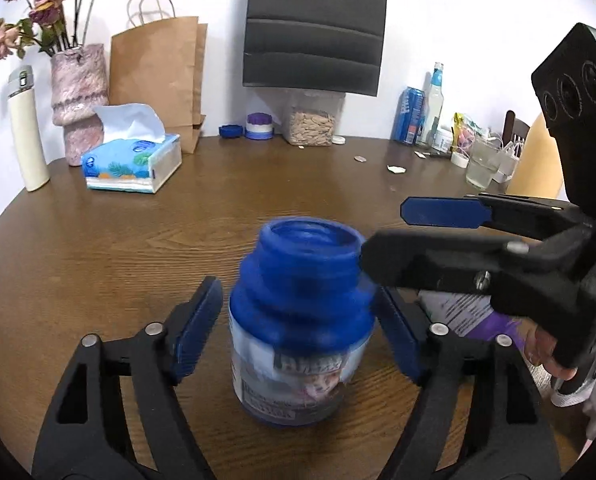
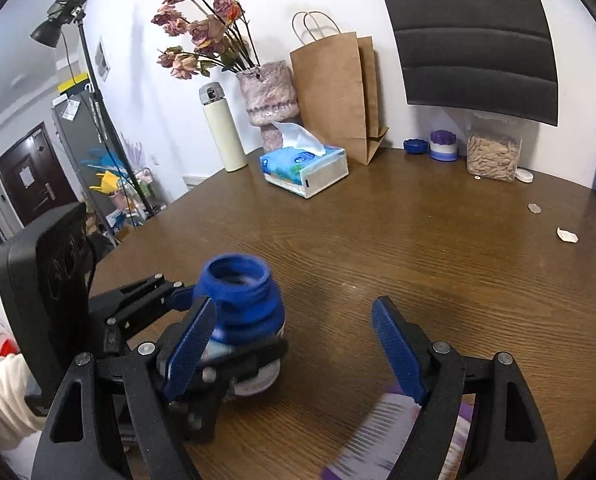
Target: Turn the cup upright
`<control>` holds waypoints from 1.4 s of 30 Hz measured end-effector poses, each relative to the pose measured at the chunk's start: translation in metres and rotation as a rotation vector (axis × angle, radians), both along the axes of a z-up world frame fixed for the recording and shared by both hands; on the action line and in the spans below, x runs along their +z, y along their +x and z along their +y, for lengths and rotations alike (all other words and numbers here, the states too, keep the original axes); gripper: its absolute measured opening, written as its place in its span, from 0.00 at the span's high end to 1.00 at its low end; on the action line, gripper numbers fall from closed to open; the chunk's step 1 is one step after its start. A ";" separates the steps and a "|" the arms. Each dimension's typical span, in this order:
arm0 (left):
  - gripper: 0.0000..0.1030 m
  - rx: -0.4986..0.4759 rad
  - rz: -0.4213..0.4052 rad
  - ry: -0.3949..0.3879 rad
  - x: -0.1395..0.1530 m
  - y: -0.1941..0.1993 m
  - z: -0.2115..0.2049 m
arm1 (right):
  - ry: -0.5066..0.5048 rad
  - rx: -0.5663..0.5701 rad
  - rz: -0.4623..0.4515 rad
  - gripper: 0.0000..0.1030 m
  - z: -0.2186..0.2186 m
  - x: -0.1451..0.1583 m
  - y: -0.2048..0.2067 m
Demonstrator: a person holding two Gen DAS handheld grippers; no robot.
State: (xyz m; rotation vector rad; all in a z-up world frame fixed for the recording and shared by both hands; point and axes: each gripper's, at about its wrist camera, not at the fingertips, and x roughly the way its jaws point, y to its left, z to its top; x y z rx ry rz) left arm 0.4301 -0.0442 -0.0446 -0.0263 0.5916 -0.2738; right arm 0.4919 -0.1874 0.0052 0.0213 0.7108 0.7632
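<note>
The cup (image 1: 302, 320) is a blue, wide-mouthed container with a printed label. It stands upright on the wooden table (image 1: 177, 248) with its open mouth up, and looks slightly blurred. My left gripper (image 1: 295, 300) is open, with one blue pad close on each side of the cup's body. My right gripper (image 1: 390, 232) is open too, coming in from the right with its nearer finger beside the cup's rim. In the right wrist view the cup (image 2: 241, 296) sits just left of my right gripper (image 2: 293, 308), outside its fingers, with the left gripper (image 2: 233, 320) around it.
A purple and white printed packet (image 2: 378, 440) lies at the near right. At the table's back stand a tissue box (image 1: 131, 164), vase (image 1: 77, 100), white flask (image 1: 27, 132), paper bag (image 1: 157, 76), seed jar (image 1: 312, 122), blue can (image 1: 410, 116) and glass (image 1: 482, 162). A person's hand (image 1: 546, 352) holds the right gripper.
</note>
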 end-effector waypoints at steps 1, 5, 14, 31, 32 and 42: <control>0.28 -0.002 -0.006 0.000 0.000 -0.003 0.000 | 0.009 -0.001 -0.002 0.18 -0.001 0.002 -0.002; 0.28 -0.021 -0.001 0.027 -0.001 -0.013 -0.007 | 0.026 -0.011 -0.005 0.18 -0.006 0.005 -0.008; 0.01 0.022 -0.064 0.033 0.023 -0.054 -0.003 | 0.027 -0.053 -0.032 0.18 -0.023 0.029 -0.039; 0.00 0.293 -0.209 0.136 0.079 -0.220 0.022 | -0.209 -0.285 -0.178 0.18 -0.057 0.053 -0.201; 0.00 0.297 -0.219 0.137 0.080 -0.226 0.023 | -0.205 -0.288 -0.170 0.18 -0.057 0.052 -0.206; 0.00 0.300 -0.227 0.114 0.082 -0.250 0.032 | -0.169 -0.301 -0.187 0.18 -0.053 0.058 -0.241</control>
